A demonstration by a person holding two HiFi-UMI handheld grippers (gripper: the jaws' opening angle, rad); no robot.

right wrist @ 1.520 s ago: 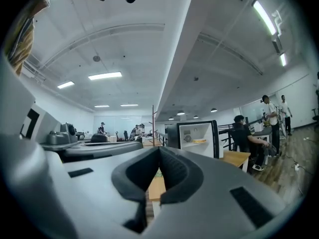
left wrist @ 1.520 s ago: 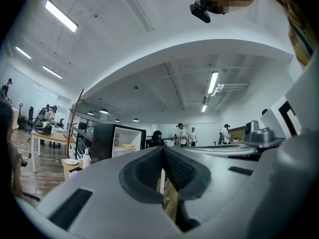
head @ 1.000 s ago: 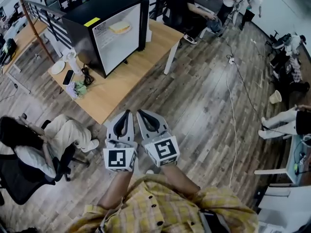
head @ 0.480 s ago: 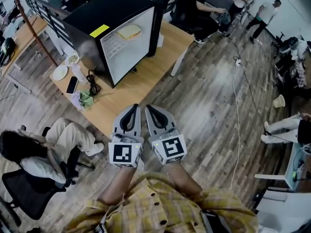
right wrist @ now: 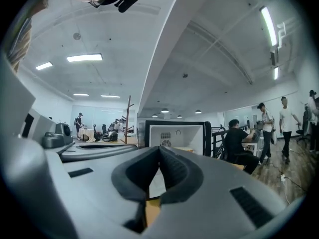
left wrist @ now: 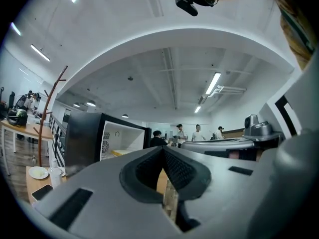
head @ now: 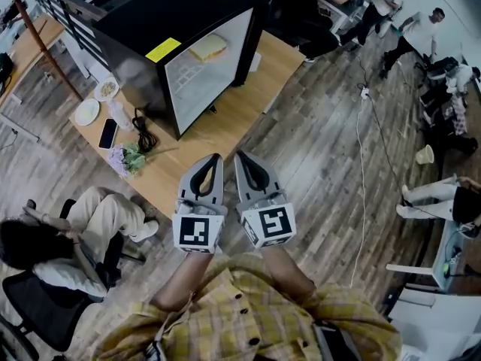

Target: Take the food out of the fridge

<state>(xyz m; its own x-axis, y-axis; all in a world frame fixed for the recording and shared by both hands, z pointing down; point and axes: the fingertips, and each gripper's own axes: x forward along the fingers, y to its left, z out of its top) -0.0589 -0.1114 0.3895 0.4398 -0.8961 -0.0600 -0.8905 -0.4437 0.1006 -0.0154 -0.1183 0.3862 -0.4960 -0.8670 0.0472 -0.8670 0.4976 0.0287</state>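
A black mini fridge (head: 180, 28) stands on a wooden table (head: 225, 119), its white inside facing me. A pale sandwich-like food item (head: 208, 47) lies on a shelf inside it. My left gripper (head: 216, 159) and right gripper (head: 240, 156) are held side by side in front of my chest, pointing at the table's near edge, well short of the fridge. Both are shut with nothing between the jaws. In the left gripper view the fridge (left wrist: 84, 138) is at the left beyond the gripper (left wrist: 163, 148). In the right gripper view the fridge (right wrist: 177, 133) is straight ahead of the gripper (right wrist: 159, 148).
The open fridge door (head: 259, 6) stands at the fridge's right side. Two plates (head: 87, 111), a phone (head: 107, 133), a black cable (head: 143, 130) and a green bundle (head: 129, 158) lie left of the fridge. A person sits on a chair (head: 83, 224) at left. A cord (head: 366, 149) runs across the floor.
The fridge and table have come closer and larger in the head view. Both grippers stayed together and shut, now reaching the table's near edge.
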